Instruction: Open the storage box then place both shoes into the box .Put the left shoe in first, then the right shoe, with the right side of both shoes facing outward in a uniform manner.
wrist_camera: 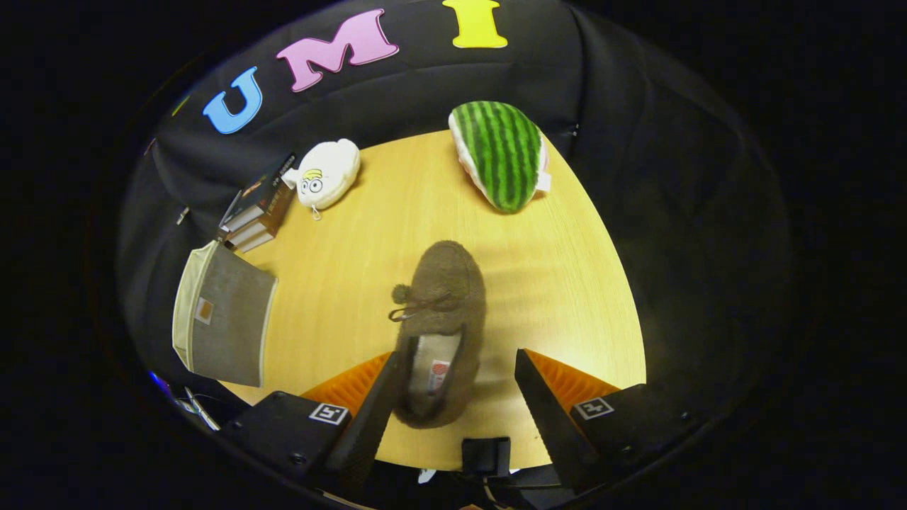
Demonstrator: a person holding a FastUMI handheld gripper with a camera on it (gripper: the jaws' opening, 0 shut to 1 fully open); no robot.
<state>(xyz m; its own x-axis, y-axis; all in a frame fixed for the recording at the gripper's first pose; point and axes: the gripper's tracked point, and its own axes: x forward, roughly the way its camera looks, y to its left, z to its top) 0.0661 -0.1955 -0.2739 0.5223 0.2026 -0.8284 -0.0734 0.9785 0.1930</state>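
Note:
A brown fuzzy slipper [443, 312] with a small pompom and bow lies on the yellow wooden table [567, 283], toe pointing away from me. Its heel end sits between the fingers of my gripper [457, 354], which is open. The left finger [375, 404] is right against the slipper's side, while the right finger [542, 397] stands apart from it with bare table between. A grey fabric storage box [230, 326] with a cream rim sits at the table's left edge, left of the left finger. I cannot tell whether its lid is open.
A stack of books [255, 209] lies beyond the box. A white plush toy [327, 172] rests at the far left of the table and a watermelon plush [502, 152] at the far right. The table's curved right edge runs close past the right finger.

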